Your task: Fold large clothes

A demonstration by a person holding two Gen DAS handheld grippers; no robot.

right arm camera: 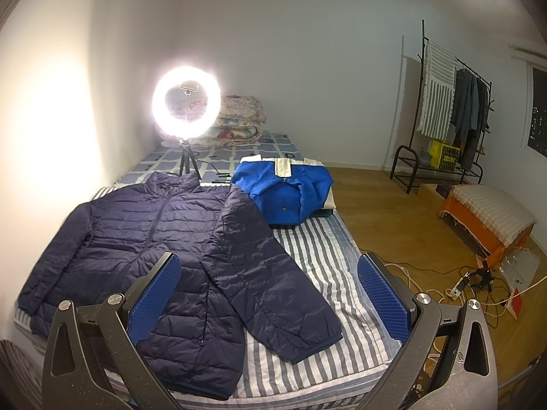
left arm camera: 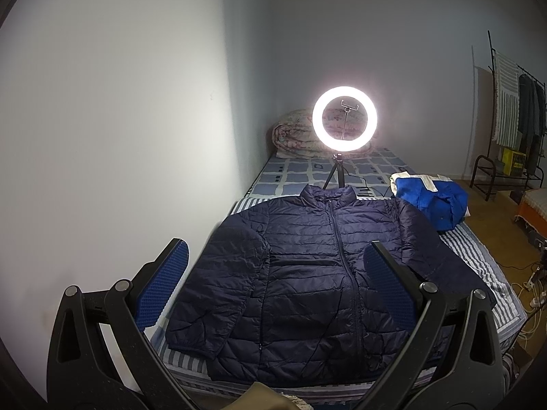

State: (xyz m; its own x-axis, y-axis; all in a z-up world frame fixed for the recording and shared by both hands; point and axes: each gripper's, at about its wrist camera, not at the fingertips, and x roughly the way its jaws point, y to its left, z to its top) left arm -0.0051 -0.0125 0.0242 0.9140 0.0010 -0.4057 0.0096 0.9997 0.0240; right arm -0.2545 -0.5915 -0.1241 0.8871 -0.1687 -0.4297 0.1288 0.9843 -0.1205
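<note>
Jacket [left arm camera: 307,273], navy and quilted, lies flat and face up on the striped bed [right arm camera: 318,256], zipped, collar toward the lit ring light [left arm camera: 344,118], both sleeves angled down beside the body. Beyond its right sleeve sits a bundled blue garment [right arm camera: 287,191] with cream trim. The left gripper [left arm camera: 277,273] and right gripper [right arm camera: 270,287] hover above the bed, fingers spread wide, holding nothing. No writing is legible.

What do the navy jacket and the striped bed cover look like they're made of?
Navy jacket: likely thin nylon or polyester shell over puffy fill, judging by the slight sheen and stitched horizontal quilting channels. Striped bed cover: a matte woven fabric, possibly cotton; it shows no shine and lies flat with soft wrinkles. Exact fibres cannot be told.
</note>
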